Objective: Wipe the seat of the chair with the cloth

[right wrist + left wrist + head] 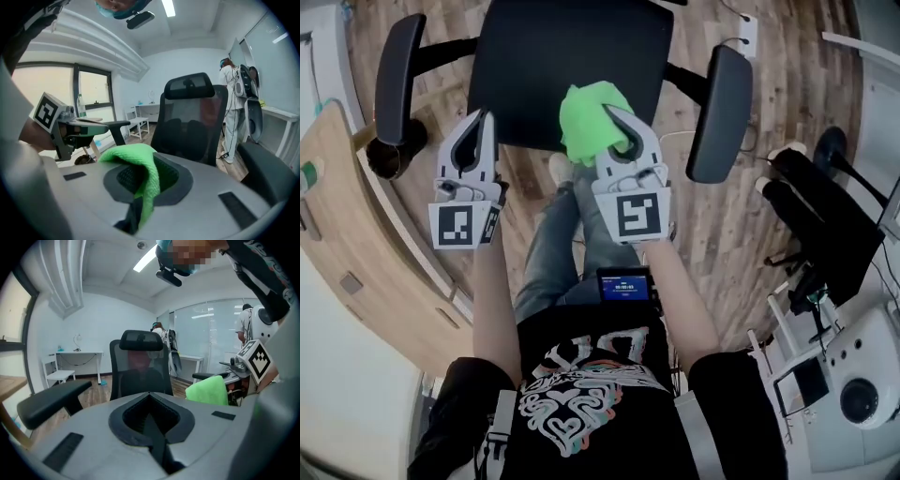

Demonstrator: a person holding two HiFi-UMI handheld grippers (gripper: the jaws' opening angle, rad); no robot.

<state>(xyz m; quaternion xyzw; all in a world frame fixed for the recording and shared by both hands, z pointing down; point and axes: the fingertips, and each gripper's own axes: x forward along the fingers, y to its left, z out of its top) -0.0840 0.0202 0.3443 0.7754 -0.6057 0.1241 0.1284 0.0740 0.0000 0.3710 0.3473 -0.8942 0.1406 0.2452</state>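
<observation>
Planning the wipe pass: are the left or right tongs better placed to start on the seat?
Right. The right tongs are shut on the green cloth, already at the front edge of the seat. The left tongs are shut and empty, just off that edge.

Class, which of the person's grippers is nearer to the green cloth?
Right. The right gripper holds the green cloth between its shut fingers. The left gripper is off to the cloth's left, clear of it, shut and empty.
</observation>
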